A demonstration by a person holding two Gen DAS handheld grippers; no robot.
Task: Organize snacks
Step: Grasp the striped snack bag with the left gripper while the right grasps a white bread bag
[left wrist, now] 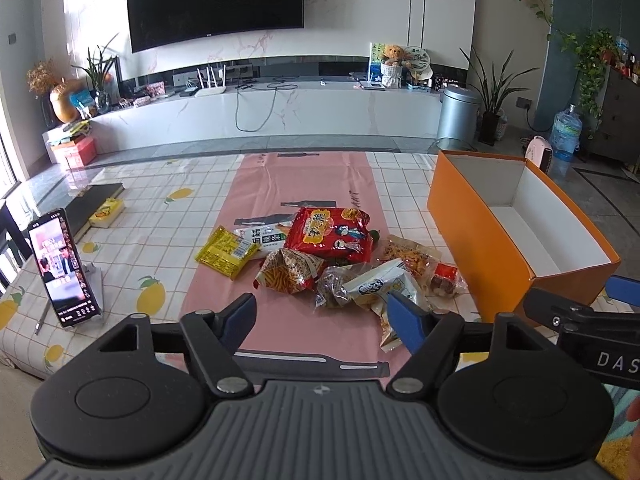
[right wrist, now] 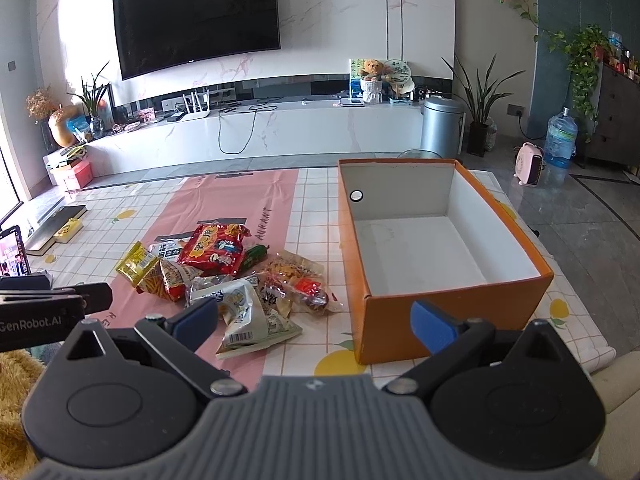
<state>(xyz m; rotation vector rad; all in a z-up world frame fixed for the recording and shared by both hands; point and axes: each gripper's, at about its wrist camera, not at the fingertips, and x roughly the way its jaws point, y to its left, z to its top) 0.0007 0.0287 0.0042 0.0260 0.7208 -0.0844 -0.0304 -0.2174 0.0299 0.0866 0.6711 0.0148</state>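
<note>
The surface (left wrist: pixel 132 216) wears a white grid cloth printed with lemons, and a pink runner (left wrist: pixel 308 184) lies along its middle, running away from the cameras toward a long white marble TV bench (left wrist: pixel 280 112). A dark television (left wrist: pixel 216 0) hangs on the marble wall above it. A silver bin (left wrist: pixel 458 114), potted plants and a blue water bottle (left wrist: pixel 565 132) stand to the right on the grey floor. At the surface's left edge a phone (left wrist: pixel 60 268) stands propped upright, its screen lit.

The snack packets (left wrist: pixel 320 260) lie in a loose heap on the runner, pointing every way; the big red packet (left wrist: pixel 330 238) at the back lies flat, its long axis roughly across the runner. Just right of the heap, apart from it, the orange box (right wrist: pixel 444 240) sits open and upright with nothing inside, its long axis running away from the cameras and slightly rightward.

The left gripper (left wrist: pixel 324 314) hovers at the near edge of the heap, jaws released and gripping nothing. The right gripper (right wrist: pixel 320 320) hangs before the box's near left corner, jaws spread wide and empty.
</note>
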